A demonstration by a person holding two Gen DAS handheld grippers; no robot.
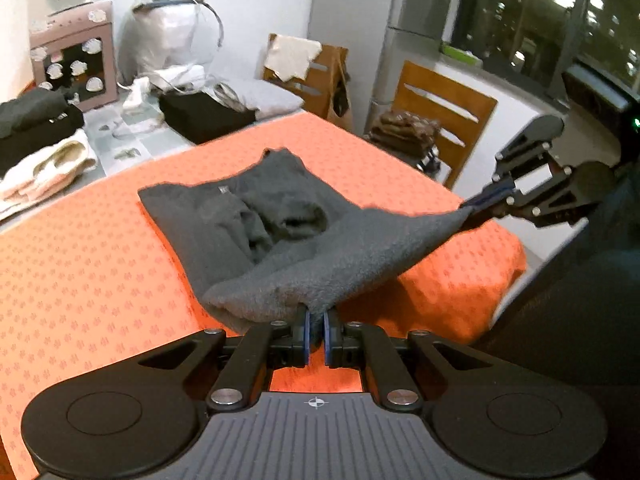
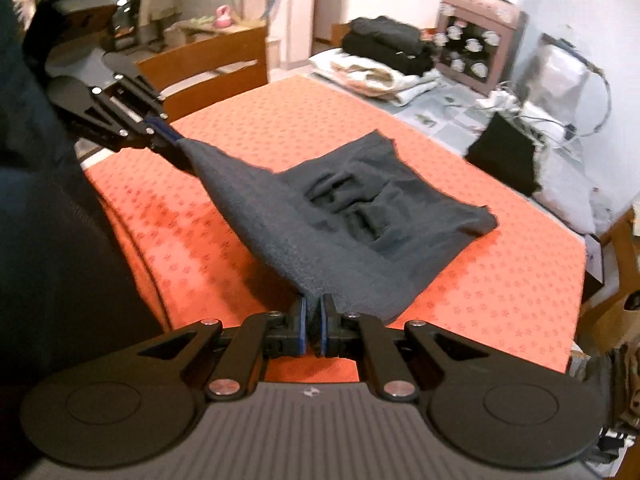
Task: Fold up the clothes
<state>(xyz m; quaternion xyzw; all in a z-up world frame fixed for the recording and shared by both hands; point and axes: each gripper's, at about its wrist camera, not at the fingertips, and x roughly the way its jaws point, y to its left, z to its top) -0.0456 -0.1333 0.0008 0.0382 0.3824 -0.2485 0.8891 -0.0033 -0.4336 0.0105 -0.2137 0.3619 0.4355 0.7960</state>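
A dark grey fleece garment [image 1: 240, 220] [image 2: 360, 200] lies partly folded on the orange tablecloth [image 1: 80, 280] [image 2: 500, 288]. Its near edge is lifted off the cloth and stretched between both grippers. My left gripper [image 1: 316, 320] is shut on one near corner; in the right wrist view it shows at the upper left [image 2: 172, 140]. The other near corner is pinched in my right gripper [image 2: 314, 308], which is shut and appears at the right of the left wrist view [image 1: 476, 204]. The far part of the garment rests rumpled on the table.
Folded black and white clothes [image 1: 36, 140] [image 2: 384, 52] are stacked at the table's far end, by a pink box [image 1: 76, 56] and a black box [image 1: 204, 116]. Wooden chairs [image 1: 444, 112] [image 2: 208, 72] stand beside the table. The person's dark clothing [image 1: 580, 300] is close by.
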